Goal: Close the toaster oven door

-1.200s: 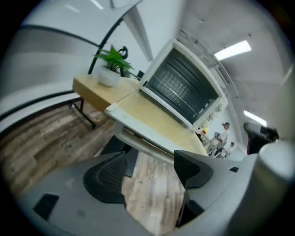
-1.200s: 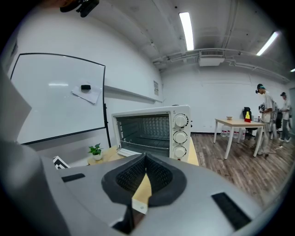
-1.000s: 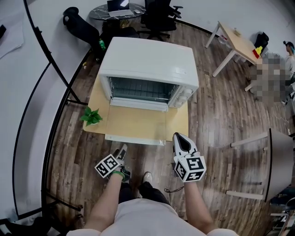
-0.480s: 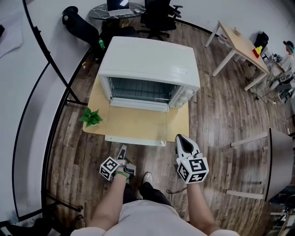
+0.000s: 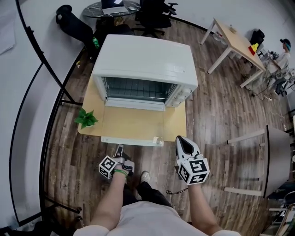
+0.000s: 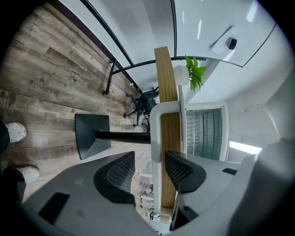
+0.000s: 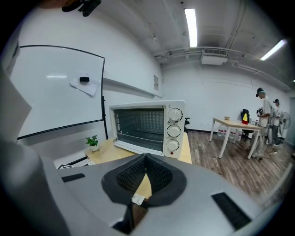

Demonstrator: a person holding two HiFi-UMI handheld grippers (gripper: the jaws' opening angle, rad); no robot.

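A white toaster oven (image 5: 145, 60) stands on a small wooden table (image 5: 177, 126), its glass door (image 5: 133, 123) folded down flat towards me. The door's white handle bar (image 5: 131, 140) runs along the front edge. My left gripper (image 5: 119, 148) is at that edge, rolled on its side. In the left gripper view its jaws (image 6: 150, 170) straddle the handle (image 6: 156, 138) and have just been closing, with a gap still showing beside the bar. My right gripper (image 5: 183, 143) hangs off the table's right front corner, shut on nothing (image 7: 145, 159).
A small potted plant (image 5: 84, 119) sits on the table's left corner. The table's dark pedestal base (image 6: 92, 138) is below. A whiteboard frame (image 5: 32, 92) curves along the left. Office chairs (image 5: 154, 11), another table (image 5: 235, 39) and a person (image 5: 282, 50) are farther off.
My left gripper has rolled over and moved in to the door's front edge, its jaws narrowing around the handle. The right gripper has stayed put.
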